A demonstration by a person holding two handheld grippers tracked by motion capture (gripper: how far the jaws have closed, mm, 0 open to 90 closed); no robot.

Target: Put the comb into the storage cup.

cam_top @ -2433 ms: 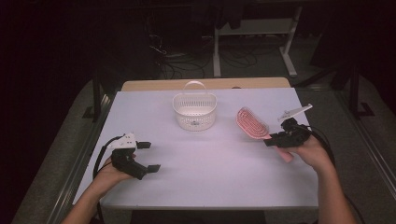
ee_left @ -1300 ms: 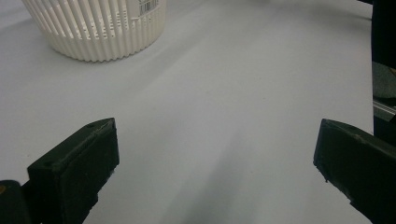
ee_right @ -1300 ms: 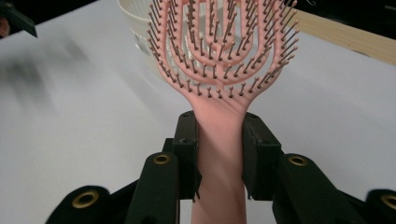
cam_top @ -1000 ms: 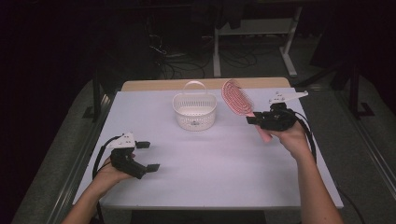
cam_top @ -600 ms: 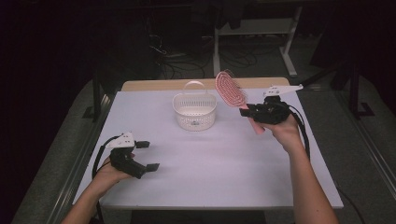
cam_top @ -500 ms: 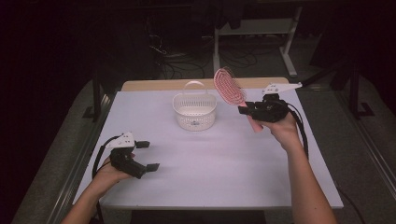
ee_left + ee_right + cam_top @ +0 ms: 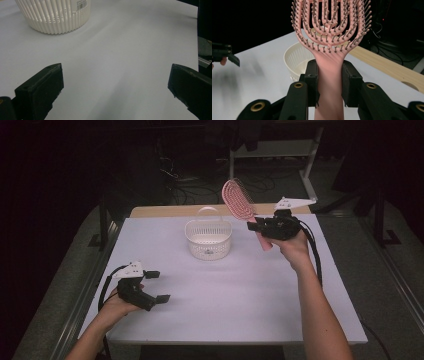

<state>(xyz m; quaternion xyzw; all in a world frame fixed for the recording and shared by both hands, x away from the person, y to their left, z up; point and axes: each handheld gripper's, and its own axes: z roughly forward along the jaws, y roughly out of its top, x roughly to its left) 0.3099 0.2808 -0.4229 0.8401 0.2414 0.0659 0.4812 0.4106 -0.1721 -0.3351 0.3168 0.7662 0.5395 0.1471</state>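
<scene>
I've got the pink hairbrush [image 7: 239, 199] pinched in the right gripper [image 7: 256, 223]; in the right gripper view the 2 jaws press on either side of the handle neck, just below the bristle head [image 7: 329, 22]; gripping there rather than at the handle tail looks deliberate to me, since it keeps the heavy head from swinging. Brush is airborne, upper centre of the high view, head tilted up and to the left, handle end poking down past my right hand [image 7: 292, 245]; bristles face the gripper's camera.

White slotted basket [image 7: 208, 238] sits on the table [image 7: 240, 295] at centre of the high view, lower left of the brush; in the right gripper view its rim [image 7: 294, 55] shows directly behind the jaws, so I read the brush as lined up toward it; my guess is the drop goes in there, head first or laid across; brush is not yet over the opening.

Left gripper [image 7: 155, 286] is parked low at lower left of the high view, jaws spread wide with nothing between them; in the left gripper view bare table lies between the 2 jaws and the basket wall [image 7: 53, 17] is upper left, well apart; probably idle so it stays clear of the carry path.

Risk as I see it: long brush, small basket; it may tip out over the rim.
</scene>
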